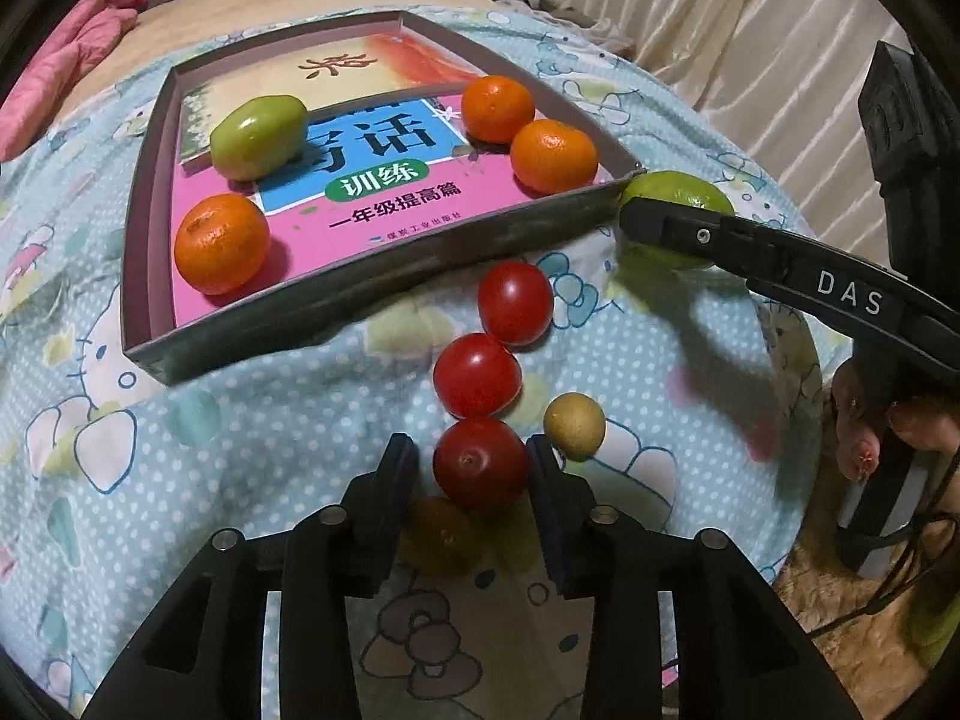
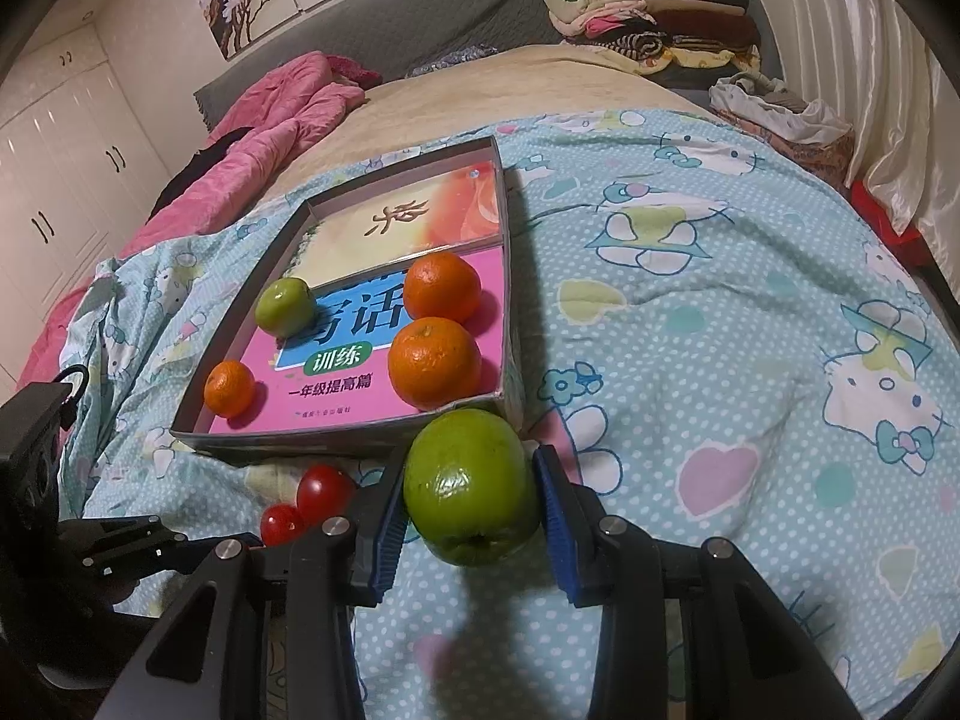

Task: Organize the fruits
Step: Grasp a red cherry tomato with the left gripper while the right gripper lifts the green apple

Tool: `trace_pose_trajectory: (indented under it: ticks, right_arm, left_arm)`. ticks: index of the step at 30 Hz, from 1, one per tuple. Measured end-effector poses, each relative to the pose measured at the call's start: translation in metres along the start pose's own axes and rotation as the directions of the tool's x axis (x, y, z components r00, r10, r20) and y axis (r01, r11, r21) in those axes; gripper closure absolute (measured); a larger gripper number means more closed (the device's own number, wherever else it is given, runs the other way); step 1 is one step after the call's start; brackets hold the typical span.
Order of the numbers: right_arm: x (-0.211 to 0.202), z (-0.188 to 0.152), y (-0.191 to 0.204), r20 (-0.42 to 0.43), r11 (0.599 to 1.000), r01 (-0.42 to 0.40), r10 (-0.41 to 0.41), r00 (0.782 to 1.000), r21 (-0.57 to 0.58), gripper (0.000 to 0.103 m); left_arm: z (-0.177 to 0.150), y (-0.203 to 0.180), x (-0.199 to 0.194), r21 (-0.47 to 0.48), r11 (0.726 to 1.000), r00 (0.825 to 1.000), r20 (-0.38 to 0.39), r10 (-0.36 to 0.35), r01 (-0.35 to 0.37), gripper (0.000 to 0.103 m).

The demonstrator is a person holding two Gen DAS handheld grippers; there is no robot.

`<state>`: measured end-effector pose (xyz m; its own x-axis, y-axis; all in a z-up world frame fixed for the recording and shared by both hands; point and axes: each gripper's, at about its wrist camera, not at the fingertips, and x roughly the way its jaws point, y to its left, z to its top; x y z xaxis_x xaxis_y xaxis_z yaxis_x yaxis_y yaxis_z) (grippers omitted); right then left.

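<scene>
A red tomato [image 1: 480, 463] is clamped by the left gripper [image 1: 474, 468], a green fruit [image 2: 471, 486] by the right gripper [image 2: 474, 495], with a brownish fruit [image 1: 441, 531] half hidden under the tomato.

Ahead of the gripper spreads a bed under a pale blue, white-dotted cartoon-cat sheet [image 2: 690, 312], with a beige blanket [image 2: 492, 90] beyond it. A crumpled pink quilt [image 2: 270, 120] lies far left, before a grey quilted headboard [image 2: 432, 12]. White wardrobe doors [image 2: 54, 168] stand left, glossy cream curtains [image 2: 870, 60] right, and folded clothes [image 2: 648, 18] are piled at the far end.
</scene>
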<state>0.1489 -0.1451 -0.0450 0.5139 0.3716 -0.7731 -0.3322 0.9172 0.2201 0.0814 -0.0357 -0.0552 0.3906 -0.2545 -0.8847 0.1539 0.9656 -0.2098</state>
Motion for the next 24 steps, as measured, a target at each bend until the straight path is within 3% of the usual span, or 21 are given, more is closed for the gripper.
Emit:
trace_pose_trajectory:
  ticks: [9, 24]
  right_arm:
    - [-0.017, 0.006, 0.003, 0.098, 1.0, -0.006, 0.008, 0.995, -0.015, 0.063]
    - [-0.028, 0.012, 0.039, 0.176, 0.984, -0.075, 0.104, 0.979, -0.163, 0.063]
  left_arm:
    - [0.005, 0.014, -0.031, -0.076, 0.996, 0.992, 0.118, -0.044, 0.053, 0.073]
    - [0.013, 0.028, -0.064, -0.156, 0.987, 0.972, 0.233, -0.005, 0.042, 0.073]
